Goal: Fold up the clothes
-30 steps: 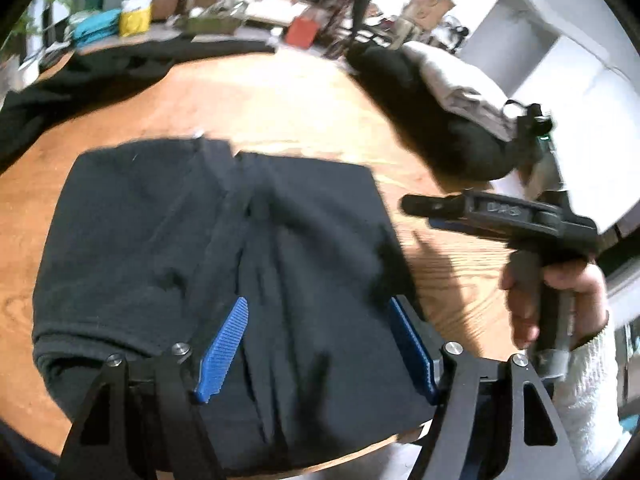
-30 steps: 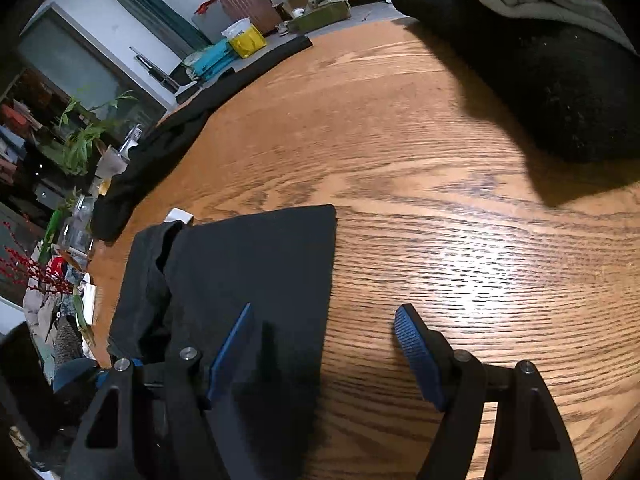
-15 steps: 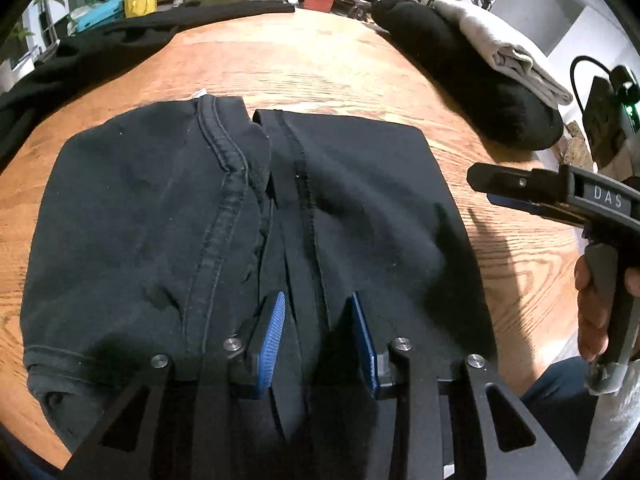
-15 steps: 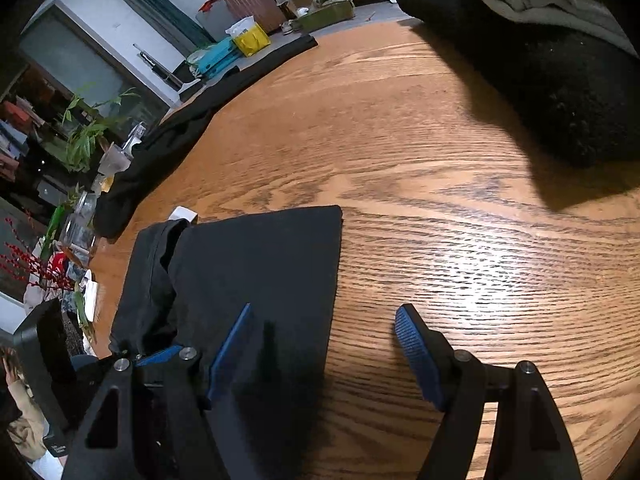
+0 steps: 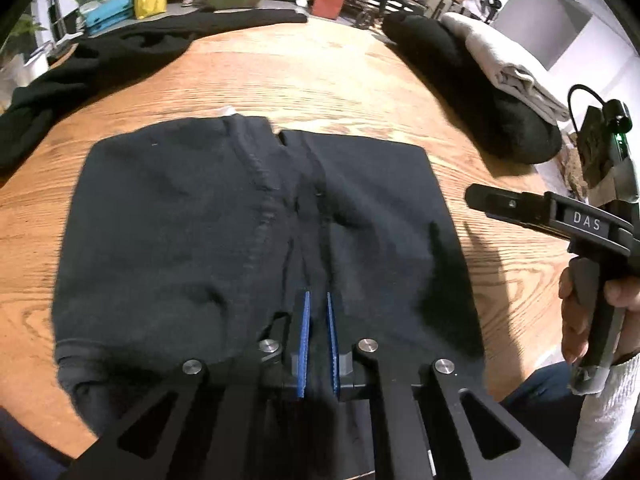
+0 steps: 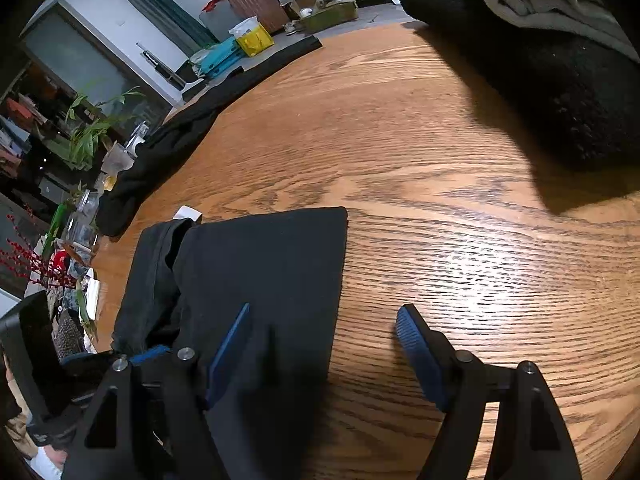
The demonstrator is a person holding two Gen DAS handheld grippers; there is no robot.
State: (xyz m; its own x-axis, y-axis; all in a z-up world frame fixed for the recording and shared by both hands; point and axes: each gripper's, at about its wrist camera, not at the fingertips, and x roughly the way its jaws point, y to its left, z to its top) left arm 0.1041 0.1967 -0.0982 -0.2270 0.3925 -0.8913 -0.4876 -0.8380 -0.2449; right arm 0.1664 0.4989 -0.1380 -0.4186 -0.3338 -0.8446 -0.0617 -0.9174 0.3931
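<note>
A folded black garment lies flat on the round wooden table, with a seam ridge running down its middle. My left gripper is shut on that middle ridge of the black garment near its front edge. In the right wrist view the same black garment shows its right edge. My right gripper stands open over that edge, its left finger above the cloth and its right finger above bare wood. A hand holds the right gripper at the right of the left wrist view.
A long black garment lies along the table's far left rim. A black pile with a grey folded cloth on it sits at the far right. Cluttered shelves and bags stand beyond the table. Bare wood lies between the piles.
My left gripper went from open to shut, pinching the garment's middle ridge. The right gripper stayed almost still, open over the garment's right edge.
</note>
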